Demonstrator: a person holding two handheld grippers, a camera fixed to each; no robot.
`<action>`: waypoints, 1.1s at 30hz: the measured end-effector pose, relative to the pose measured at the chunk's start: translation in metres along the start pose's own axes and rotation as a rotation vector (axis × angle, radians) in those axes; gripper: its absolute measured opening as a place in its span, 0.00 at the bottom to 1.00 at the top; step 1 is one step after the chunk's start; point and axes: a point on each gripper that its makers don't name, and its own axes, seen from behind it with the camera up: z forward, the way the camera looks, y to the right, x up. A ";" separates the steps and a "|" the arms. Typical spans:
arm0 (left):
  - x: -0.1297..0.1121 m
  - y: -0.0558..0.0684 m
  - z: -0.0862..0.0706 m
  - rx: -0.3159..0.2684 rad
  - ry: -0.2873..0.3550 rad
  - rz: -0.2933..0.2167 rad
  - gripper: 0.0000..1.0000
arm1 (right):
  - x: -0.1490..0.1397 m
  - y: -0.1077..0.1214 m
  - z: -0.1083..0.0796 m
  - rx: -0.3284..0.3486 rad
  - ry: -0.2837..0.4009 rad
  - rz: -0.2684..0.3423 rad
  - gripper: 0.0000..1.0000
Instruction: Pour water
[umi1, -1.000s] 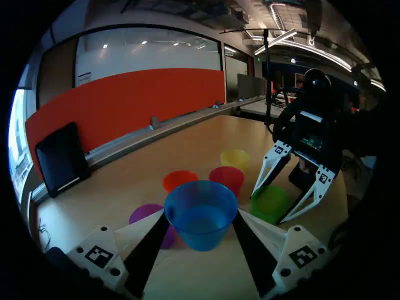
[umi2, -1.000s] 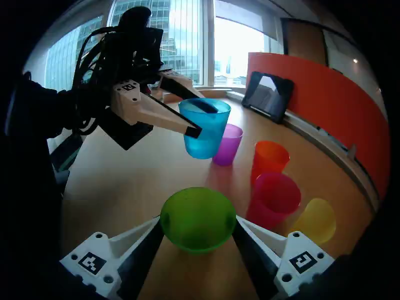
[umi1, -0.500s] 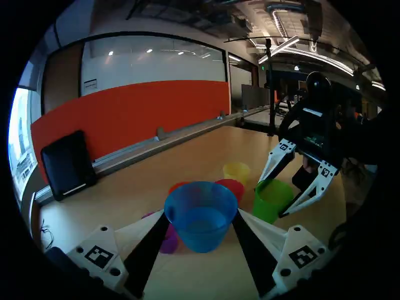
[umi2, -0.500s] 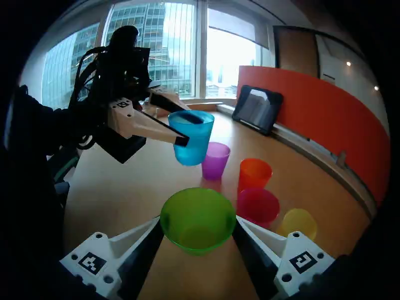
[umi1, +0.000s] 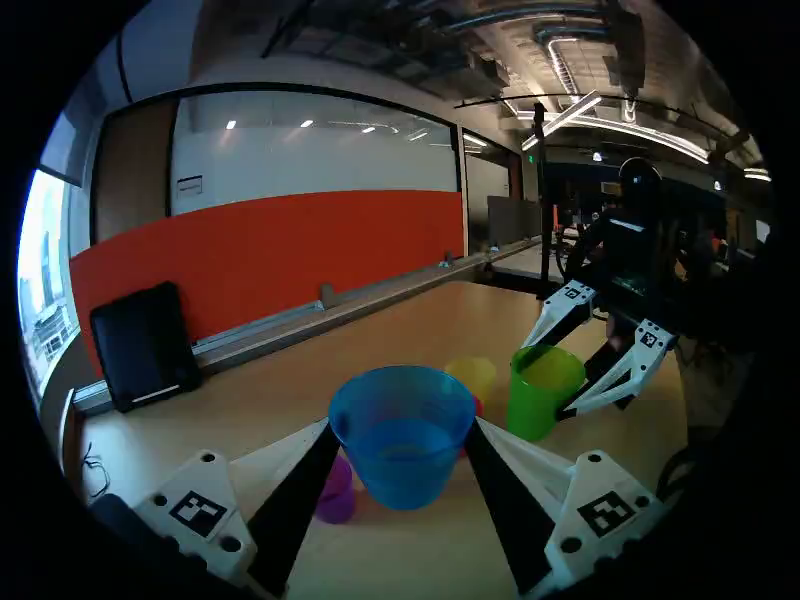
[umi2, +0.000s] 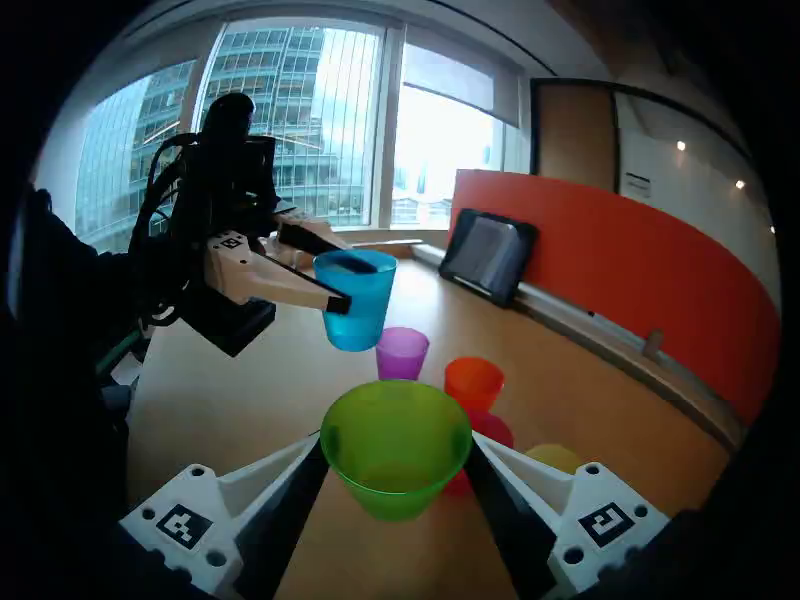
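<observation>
1. The left gripper (umi1: 402, 428) pinches the blue cup (umi1: 400, 488) between both fingers. The cup is upright with water (umi1: 402, 452) inside, and is held above the bench (umi2: 250, 370).
2. The right gripper (umi2: 397, 440) is clamped on the green cup (umi2: 397, 455), which is upright and near the blue one.
3. Below them stand a purple cup (umi2: 401, 352), orange cup (umi2: 473, 380), red cup (umi2: 493, 430) and yellow cup (umi2: 553, 457), away from the bench edges.
4. A dark tablet (umi2: 487, 255) leans at the bench's far edge.

Right gripper (umi2: 397, 440) clamps green cup (umi2: 397, 465); left gripper (umi2: 357, 284), farther off, clamps blue cup (umi2: 356, 322).
</observation>
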 end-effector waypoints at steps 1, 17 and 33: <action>0.002 0.000 -0.001 0.001 0.008 -0.003 0.85 | 0.003 0.001 -0.001 -0.005 0.008 0.000 0.92; 0.042 -0.002 -0.014 0.033 0.112 0.004 0.85 | 0.050 0.016 -0.016 -0.070 0.150 0.019 0.93; 0.070 0.000 -0.022 0.041 0.185 0.002 0.85 | 0.095 0.031 -0.026 -0.103 0.272 0.036 0.92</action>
